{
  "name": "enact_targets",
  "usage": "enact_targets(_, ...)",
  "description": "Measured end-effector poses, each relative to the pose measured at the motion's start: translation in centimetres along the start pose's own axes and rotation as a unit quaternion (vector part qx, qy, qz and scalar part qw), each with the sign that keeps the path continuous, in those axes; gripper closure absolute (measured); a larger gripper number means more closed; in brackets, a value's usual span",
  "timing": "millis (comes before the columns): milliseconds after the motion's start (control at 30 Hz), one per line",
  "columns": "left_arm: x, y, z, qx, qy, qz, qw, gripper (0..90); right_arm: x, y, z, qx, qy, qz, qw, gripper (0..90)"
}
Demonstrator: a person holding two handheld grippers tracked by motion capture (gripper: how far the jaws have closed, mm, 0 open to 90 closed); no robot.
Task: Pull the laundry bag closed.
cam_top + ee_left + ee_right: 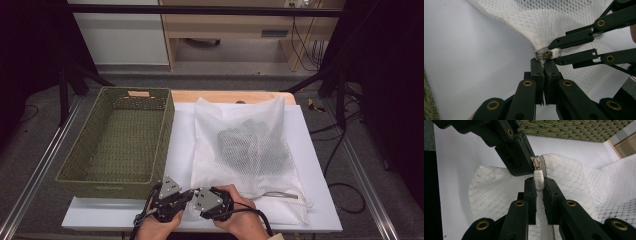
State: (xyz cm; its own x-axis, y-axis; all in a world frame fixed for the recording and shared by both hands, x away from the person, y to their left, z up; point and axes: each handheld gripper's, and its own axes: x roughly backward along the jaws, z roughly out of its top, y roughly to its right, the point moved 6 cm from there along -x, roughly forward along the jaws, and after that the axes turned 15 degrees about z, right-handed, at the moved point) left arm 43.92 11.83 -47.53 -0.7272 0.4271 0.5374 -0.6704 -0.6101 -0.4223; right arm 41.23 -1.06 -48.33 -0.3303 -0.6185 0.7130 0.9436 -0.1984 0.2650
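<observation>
A white mesh laundry bag (215, 115) lies on the white table top with a dark garment (252, 145) inside it. Both grippers meet at the bag's near left corner. My left gripper (544, 62) is shut on the bag's corner fabric just beside the zipper end. My right gripper (539, 182) is shut on the white zipper pull (539, 176), whose metal slider sits right against the left jaws. In the high view the left gripper (170, 199) and right gripper (210, 202) sit side by side, each held in a hand.
A green woven basket (115, 186), with nothing in it, stands at the table's left, close beside the grippers. The bag's zipper line (280, 195) runs right along its near edge. Cables lie on the floor at the right.
</observation>
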Motion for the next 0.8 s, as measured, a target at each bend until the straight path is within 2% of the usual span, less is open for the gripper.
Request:
enact_targets(400,0.08,0.02,0.16,0.002,0.005,-0.003,1.0000,88.1,0.25,0.16,-0.09,-0.004,-0.009,0.003,0.9999,82.0)
enact_targets(533,0.23,-0.07,0.28,-0.001,0.005,-0.002,1.0000,88.2,0.25,0.17,-0.16,-0.018,-0.004,0.007,0.9998,82.1)
enact_targets(567,0.26,-0.06,0.30,0.001,0.006,-0.002,1.0000,88.2,0.29,0.29,-0.27,-0.014,-0.009,0.007,0.9998,82.2)
enact_targets(800,0.39,0.02,0.42,0.006,0.007,-0.002,1.0000,88.2,0.29,0.62,-0.97,-0.026,-0.015,0.010,0.9995,82.2)
